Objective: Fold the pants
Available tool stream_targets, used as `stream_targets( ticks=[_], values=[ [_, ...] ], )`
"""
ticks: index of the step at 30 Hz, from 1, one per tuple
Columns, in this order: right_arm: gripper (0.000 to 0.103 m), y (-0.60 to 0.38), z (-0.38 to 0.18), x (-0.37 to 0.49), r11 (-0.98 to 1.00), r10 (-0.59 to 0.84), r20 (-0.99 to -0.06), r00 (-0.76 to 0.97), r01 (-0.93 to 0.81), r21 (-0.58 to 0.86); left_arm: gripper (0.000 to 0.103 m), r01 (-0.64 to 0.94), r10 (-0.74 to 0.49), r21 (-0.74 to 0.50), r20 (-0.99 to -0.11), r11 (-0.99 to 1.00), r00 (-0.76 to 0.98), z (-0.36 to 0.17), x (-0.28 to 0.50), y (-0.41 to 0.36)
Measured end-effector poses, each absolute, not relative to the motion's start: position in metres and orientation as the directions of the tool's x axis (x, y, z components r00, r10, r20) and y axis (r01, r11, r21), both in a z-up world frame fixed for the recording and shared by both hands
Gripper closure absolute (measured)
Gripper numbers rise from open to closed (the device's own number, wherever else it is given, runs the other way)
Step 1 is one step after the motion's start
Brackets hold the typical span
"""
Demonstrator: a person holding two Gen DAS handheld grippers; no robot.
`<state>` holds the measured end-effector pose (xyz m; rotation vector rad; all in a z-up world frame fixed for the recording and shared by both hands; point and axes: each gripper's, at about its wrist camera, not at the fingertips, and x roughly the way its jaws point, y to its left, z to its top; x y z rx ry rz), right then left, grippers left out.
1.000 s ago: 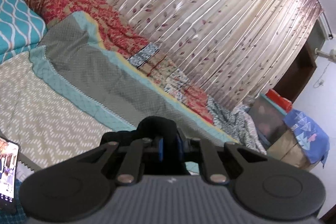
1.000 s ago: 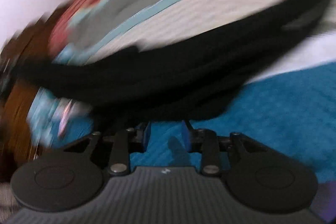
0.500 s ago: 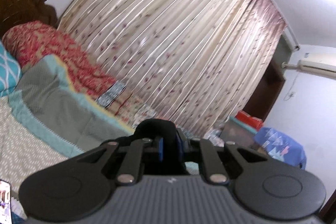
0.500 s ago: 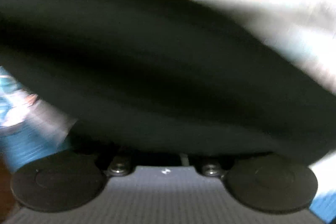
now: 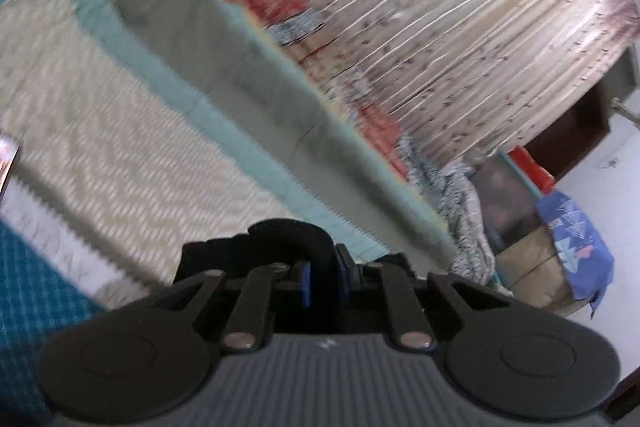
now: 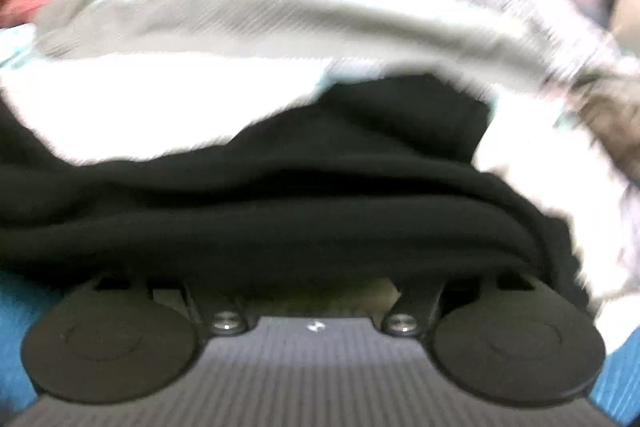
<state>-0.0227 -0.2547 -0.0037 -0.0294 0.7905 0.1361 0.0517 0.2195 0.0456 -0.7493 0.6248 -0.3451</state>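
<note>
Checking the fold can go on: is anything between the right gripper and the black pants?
Nothing visible does. The black pants lie bunched right over the right gripper, hiding its fingertips as its jaws open. The left gripper is shut on a fold of the same black fabric.

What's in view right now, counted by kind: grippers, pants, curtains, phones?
Grippers: 2, the left gripper shut on a fold of the black pants, the right gripper opening with pants draped over it
Pants: 1
Curtains: 1, the curtain
Phones: 1, the phone
Total: 5
</note>
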Motion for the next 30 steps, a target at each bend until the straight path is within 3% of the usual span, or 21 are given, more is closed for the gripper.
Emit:
stream_targets(
  ticks=[3, 7, 9, 11, 14, 18, 26, 27, 28, 30],
  values=[
    [0.033, -0.279, 0.002, -0.055, 0.988, 0.150, -0.731, 0.665, -0.135, 0.080, 0.091, 0.043, -0.488, -0.741, -0.397, 0.670, 0.777, 0.040, 0.049, 0.234],
    [0.033, -0.350, 0.011, -0.074, 0.926, 0.198, -0.703, 0.683, 0.104, 0.362, 0.091, 0.022, -0.466, -0.750, -0.387, 0.661, 0.795, 0.043, 0.051, 0.249],
    [0.038, -0.362, 0.011, -0.079, 0.842, 0.182, -0.681, 0.709, 0.246, 0.481, 0.091, 0.021, -0.451, -0.741, -0.386, 0.671, 0.805, 0.048, 0.053, 0.249],
    [0.050, -0.392, 0.011, -0.081, 0.754, 0.153, -0.669, 0.727, 0.352, 0.554, 0.091, 0.023, -0.431, -0.731, -0.377, 0.682, 0.820, 0.057, 0.054, 0.253],
    [0.060, -0.412, 0.016, -0.074, 0.715, 0.061, -0.670, 0.740, 0.436, 0.546, 0.091, 0.034, -0.382, -0.709, -0.337, 0.704, 0.860, 0.082, 0.052, 0.266],
    [0.062, -0.417, 0.007, -0.057, 0.684, -0.005, -0.727, 0.686, 0.533, 0.498, 0.091, 0.046, -0.316, -0.696, -0.265, 0.717, 0.911, 0.112, 0.046, 0.282],
    [0.062, -0.427, -0.030, -0.039, 0.516, 0.007, -0.709, 0.706, 0.604, 0.607, 0.092, 0.022, -0.291, -0.618, -0.339, 0.786, 0.895, 0.126, 0.075, 0.273],
    [0.070, -0.428, -0.028, -0.032, 0.520, 0.006, -0.711, 0.704, 0.605, 0.603, 0.092, 0.017, -0.279, -0.596, -0.350, 0.802, 0.894, 0.133, 0.088, 0.271],
    [0.093, -0.430, -0.023, -0.020, 0.541, -0.005, -0.728, 0.686, 0.614, 0.575, 0.092, 0.019, -0.278, -0.583, -0.358, 0.812, 0.892, 0.140, 0.101, 0.270],
    [0.094, -0.440, -0.008, -0.004, 0.548, -0.043, -0.704, 0.709, 0.606, 0.577, 0.092, 0.033, -0.286, -0.568, -0.363, 0.823, 0.887, 0.155, 0.129, 0.267]
  ],
)
